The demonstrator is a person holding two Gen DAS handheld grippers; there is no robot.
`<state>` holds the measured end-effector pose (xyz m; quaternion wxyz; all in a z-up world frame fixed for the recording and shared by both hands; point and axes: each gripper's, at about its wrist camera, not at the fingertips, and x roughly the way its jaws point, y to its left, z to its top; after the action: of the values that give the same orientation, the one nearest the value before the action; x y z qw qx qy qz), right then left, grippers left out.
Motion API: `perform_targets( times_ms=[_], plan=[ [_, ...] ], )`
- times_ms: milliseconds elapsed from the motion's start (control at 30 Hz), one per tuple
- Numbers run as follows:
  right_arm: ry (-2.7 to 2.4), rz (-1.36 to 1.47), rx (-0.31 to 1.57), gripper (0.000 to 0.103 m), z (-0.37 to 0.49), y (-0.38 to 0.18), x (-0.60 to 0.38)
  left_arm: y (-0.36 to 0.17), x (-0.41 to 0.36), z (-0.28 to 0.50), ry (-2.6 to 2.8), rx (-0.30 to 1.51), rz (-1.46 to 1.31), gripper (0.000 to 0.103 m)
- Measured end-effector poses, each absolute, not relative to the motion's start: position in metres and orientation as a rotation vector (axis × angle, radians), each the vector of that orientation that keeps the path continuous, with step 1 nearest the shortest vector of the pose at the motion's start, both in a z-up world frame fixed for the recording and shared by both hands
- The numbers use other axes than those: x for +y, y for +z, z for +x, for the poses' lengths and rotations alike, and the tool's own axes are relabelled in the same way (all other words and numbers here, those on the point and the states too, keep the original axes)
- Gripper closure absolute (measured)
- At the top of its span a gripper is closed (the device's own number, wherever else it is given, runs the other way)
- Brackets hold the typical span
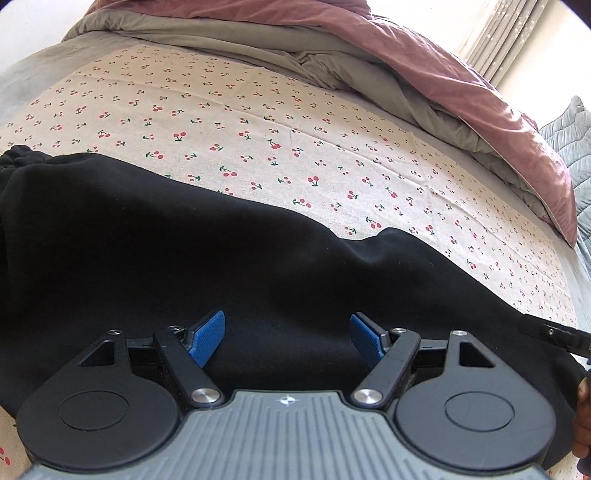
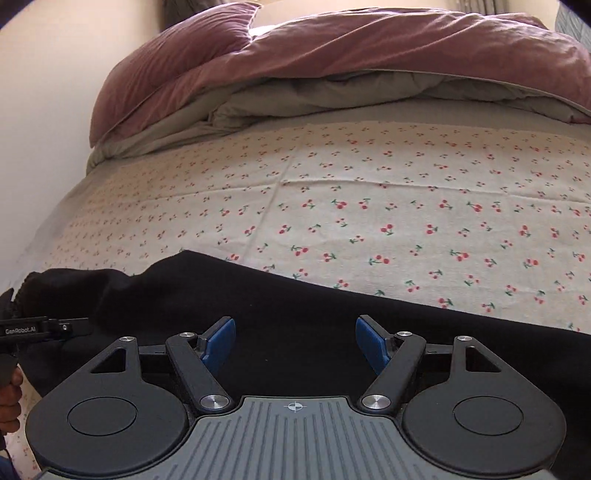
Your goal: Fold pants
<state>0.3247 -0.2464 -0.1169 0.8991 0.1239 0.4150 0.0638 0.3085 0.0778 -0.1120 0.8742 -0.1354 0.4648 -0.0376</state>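
Observation:
Black pants (image 1: 184, 251) lie spread across the near side of a bed on a cherry-print cloth (image 1: 258, 122). The gathered waistband (image 1: 18, 155) shows at the far left in the left wrist view. My left gripper (image 1: 287, 338) is open, its blue pads (image 1: 207, 338) low over the black fabric, holding nothing. In the right wrist view the pants (image 2: 332, 314) run across the bottom. My right gripper (image 2: 295, 343) is open over them and empty. Each gripper shows at the edge of the other's view: the right one (image 1: 557, 334), the left one (image 2: 44, 328).
A pink and grey duvet (image 2: 332, 62) is bunched along the far side of the bed. A grey quilted cushion (image 1: 576, 147) and a curtain (image 1: 506, 33) are at the right. A pale wall (image 2: 37, 110) is at the left. The cherry cloth (image 2: 369, 206) lies flat beyond the pants.

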Motion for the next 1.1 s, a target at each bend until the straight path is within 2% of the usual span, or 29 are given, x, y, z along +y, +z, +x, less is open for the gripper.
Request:
perform_targets(
  times_ms=[167,300,500,600,633,700,800,867,900,933,1000,1100],
  plan=[
    [0.217,0.249,0.862,0.030,0.369,-0.130,-0.209,-0.113,0.080,0.305,-0.066,0.990,-0.300,0.029],
    [0.268,0.214,0.868,0.023,0.397,-0.137,-0.192,-0.115,0.091,0.308,0.004,0.992,-0.333,0.029],
    [0.379,0.238,0.914,0.021,0.421,-0.158,-0.181,-0.118,0.086,0.308,0.016,1.001,-0.307,0.030],
    [0.451,0.226,0.885,0.022,0.414,-0.156,-0.178,-0.118,0.080,0.306,0.019,0.999,-0.265,0.030],
    [0.450,0.210,0.855,0.026,0.412,-0.153,-0.178,-0.118,0.079,0.306,0.020,0.998,-0.256,0.030],
    [0.379,0.191,0.798,0.025,0.415,-0.147,-0.181,-0.119,0.075,0.306,0.026,0.998,-0.238,0.030],
    [0.402,0.322,0.832,0.022,0.434,-0.149,-0.189,-0.120,0.070,0.305,0.034,0.995,-0.209,0.030],
    [0.454,0.290,0.888,0.027,0.445,-0.153,-0.175,-0.122,0.068,0.305,0.036,0.994,-0.192,0.030],
    [0.457,0.249,0.903,0.039,0.448,-0.155,-0.166,-0.122,0.067,0.305,0.038,0.993,-0.187,0.030],
    [0.456,0.216,0.913,0.058,0.449,-0.156,-0.158,-0.122,0.067,0.305,0.039,0.992,-0.184,0.030],
    [0.489,0.251,0.909,0.084,0.447,-0.154,-0.156,-0.121,0.068,0.305,0.039,0.994,-0.191,0.030],
    [0.512,0.195,0.815,0.092,0.423,-0.139,-0.154,-0.119,0.074,0.305,0.048,0.993,-0.221,0.030]
  ],
)
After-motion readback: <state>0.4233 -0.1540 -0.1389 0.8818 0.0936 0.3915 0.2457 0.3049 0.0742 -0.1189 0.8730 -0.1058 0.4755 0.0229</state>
